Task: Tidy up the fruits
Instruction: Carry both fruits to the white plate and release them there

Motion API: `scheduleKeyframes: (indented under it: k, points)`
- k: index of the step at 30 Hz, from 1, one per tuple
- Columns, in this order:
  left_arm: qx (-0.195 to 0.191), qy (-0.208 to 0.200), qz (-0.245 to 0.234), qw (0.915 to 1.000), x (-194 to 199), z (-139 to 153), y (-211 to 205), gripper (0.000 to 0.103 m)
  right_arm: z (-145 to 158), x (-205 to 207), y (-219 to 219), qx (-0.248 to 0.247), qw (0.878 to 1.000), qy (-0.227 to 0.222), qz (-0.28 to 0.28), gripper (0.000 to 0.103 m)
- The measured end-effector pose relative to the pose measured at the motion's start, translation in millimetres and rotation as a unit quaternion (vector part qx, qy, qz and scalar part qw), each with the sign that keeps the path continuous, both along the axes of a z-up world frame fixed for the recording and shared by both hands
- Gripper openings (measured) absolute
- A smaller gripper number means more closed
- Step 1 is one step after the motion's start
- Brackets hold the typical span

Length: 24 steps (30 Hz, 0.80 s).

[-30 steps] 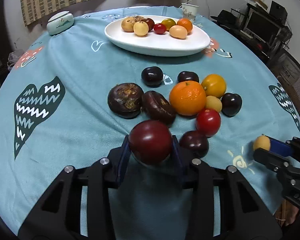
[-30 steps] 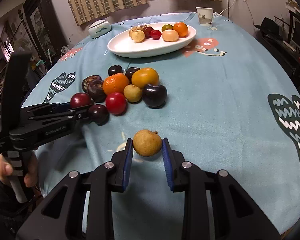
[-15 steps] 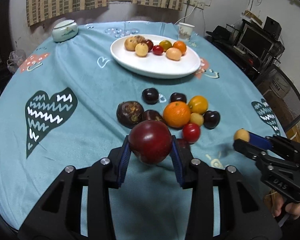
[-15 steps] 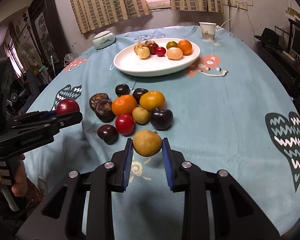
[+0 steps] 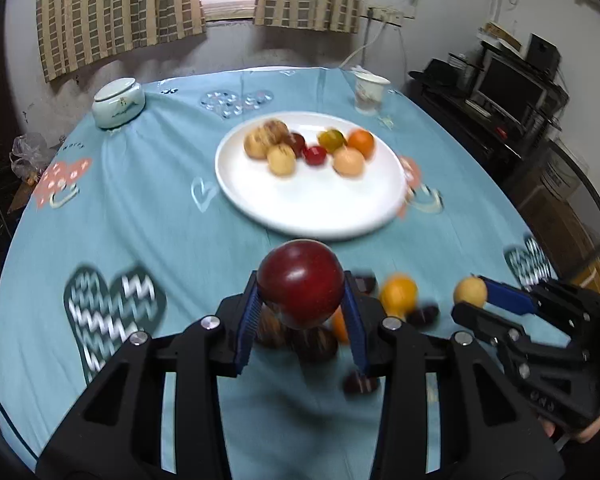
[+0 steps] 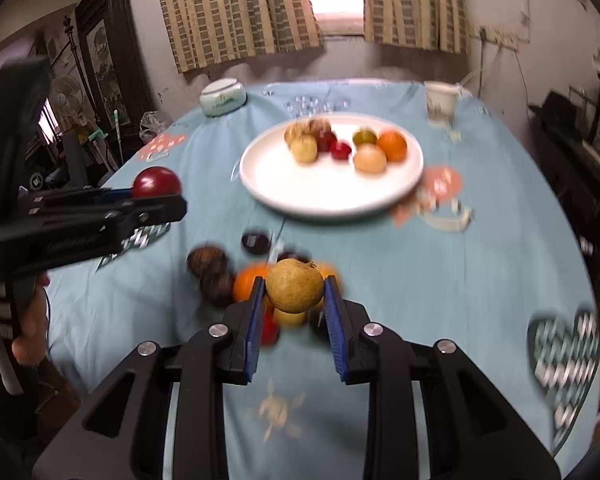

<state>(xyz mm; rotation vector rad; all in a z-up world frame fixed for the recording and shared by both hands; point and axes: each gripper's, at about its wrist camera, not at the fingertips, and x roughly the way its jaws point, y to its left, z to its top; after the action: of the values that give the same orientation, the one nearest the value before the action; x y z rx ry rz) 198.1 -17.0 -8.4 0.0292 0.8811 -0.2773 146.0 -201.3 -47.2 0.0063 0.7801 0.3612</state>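
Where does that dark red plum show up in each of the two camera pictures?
Left wrist view: the dark red plum sits low in the middle, clamped in the left gripper.
Right wrist view: the plum is at the left edge, mid-height.
Shared landmark: the white plate.

Bare near half of the white plate (image 5: 312, 216), fruit cluster (image 5: 308, 148) crowding its far side.

On the table (image 5: 148, 216), the plate (image 5: 312, 216) sits toward the far side with a cluster of fruit (image 5: 308, 148) on its back half. A lidded bowl (image 5: 118, 102) stands far left, a paper cup (image 5: 370, 90) far right. Loose fruit (image 6: 220, 280) lies nearer, before the plate.
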Motion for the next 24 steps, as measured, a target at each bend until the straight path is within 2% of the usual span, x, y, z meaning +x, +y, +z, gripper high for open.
scheduleKeyframes:
  k: [3,7,12,17,24]
  points:
    - [0.019,0.014,0.016,0.9996,53,1,-3,0.039,6,38,3,0.003,1.000,0.006,0.003,0.029]
    - [0.042,0.034,0.033,0.9980,113,-10,-7,0.039,9,114,13,0.007,1.000,0.023,0.002,0.029]
    - [0.041,0.071,0.048,0.9955,165,-34,-5,0.040,-18,183,32,-0.015,0.998,0.067,0.015,0.029]
    - [0.037,0.087,0.053,0.9941,186,-49,0,0.040,-37,209,34,-0.025,0.996,0.083,0.018,0.029]
    - [0.028,0.096,0.051,0.9937,202,-58,-5,0.040,-43,217,41,-0.035,0.996,0.082,0.021,0.030]
